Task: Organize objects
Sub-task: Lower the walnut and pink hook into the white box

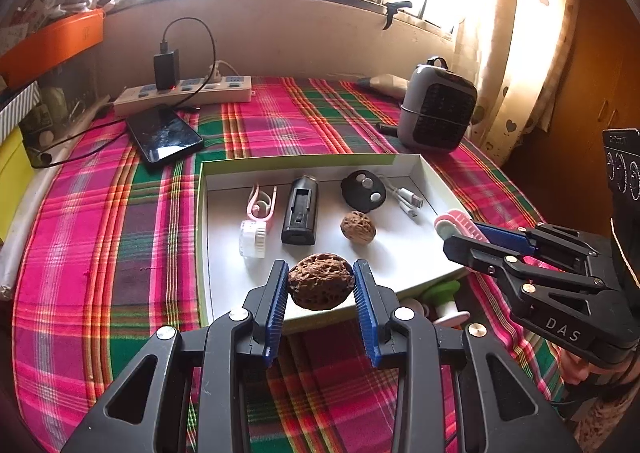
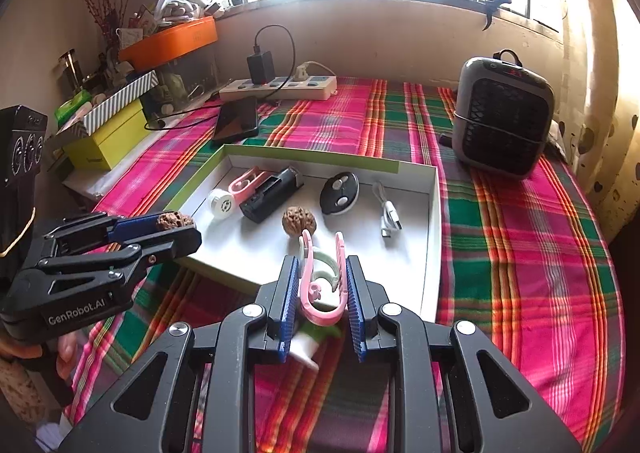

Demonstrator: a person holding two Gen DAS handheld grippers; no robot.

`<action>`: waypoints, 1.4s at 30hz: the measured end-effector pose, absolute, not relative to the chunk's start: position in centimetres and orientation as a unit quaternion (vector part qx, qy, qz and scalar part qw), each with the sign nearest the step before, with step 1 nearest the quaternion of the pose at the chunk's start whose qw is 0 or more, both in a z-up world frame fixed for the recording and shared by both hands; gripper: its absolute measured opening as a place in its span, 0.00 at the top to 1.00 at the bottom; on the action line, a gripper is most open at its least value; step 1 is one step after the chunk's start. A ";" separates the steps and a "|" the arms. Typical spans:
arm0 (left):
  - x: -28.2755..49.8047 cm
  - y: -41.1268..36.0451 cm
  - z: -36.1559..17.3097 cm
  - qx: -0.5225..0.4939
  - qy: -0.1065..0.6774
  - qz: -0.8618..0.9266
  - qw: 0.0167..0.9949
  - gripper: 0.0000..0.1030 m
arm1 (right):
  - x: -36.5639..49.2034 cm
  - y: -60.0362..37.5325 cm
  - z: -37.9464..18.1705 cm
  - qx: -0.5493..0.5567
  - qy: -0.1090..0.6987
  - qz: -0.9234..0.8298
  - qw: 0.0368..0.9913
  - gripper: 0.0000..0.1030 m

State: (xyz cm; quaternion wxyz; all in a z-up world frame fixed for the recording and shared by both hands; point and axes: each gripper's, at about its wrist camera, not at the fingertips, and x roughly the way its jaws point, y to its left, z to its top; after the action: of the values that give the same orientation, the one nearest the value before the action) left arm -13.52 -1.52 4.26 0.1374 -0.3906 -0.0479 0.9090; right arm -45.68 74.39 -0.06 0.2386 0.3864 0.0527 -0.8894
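Note:
My left gripper [image 1: 320,267] is shut on a brown walnut [image 1: 320,287] and holds it just above the near edge of a white tray with a green rim [image 1: 296,161]. My right gripper [image 2: 322,261] is shut on a pink U-shaped clip [image 2: 320,293] over the tray's near right corner [image 2: 430,293]. Inside the tray lie a second walnut [image 1: 358,227], a black rectangular device [image 1: 300,213], a black round fob [image 1: 364,191], a white cable [image 1: 408,203], another pink clip [image 1: 262,203] and a white round case [image 1: 253,239]. In the right wrist view, the left gripper [image 2: 188,229] shows with its walnut [image 2: 174,221].
A green and white item [image 2: 316,337] lies on the plaid cloth below the right gripper. Behind the tray are a phone [image 1: 164,135], a power strip [image 1: 184,93] with a charger, and a grey heater [image 2: 502,117]. Boxes [image 2: 108,137] are stacked at the left.

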 end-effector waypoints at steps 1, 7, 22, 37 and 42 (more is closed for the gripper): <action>-13.7 -1.5 4.2 -0.391 -0.048 0.909 0.138 0.70 | -45.9 74.3 -0.1 0.387 0.052 -0.889 0.238 0.77; -14.7 -1.0 3.9 -0.396 -0.046 0.907 0.138 0.70 | -47.3 73.8 -0.4 0.393 0.052 -0.888 0.232 0.77; -17.1 0.6 2.6 -0.416 -0.037 0.897 0.144 0.70 | -50.4 73.3 -2.1 0.419 0.046 -0.879 0.221 0.76; -18.7 1.9 1.3 -0.433 -0.031 0.890 0.139 0.70 | -52.2 73.1 -3.5 0.438 0.047 -0.870 0.222 0.77; -19.0 2.3 0.9 -0.438 -0.032 0.888 0.134 0.70 | -52.4 73.0 -3.6 0.437 0.054 -0.871 0.218 0.76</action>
State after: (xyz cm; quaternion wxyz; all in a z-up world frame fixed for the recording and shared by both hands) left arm -19.04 2.26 0.92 0.1344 -0.4380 -0.0316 0.8883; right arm -52.41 72.96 -3.58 0.2180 0.4369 0.0541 -0.8710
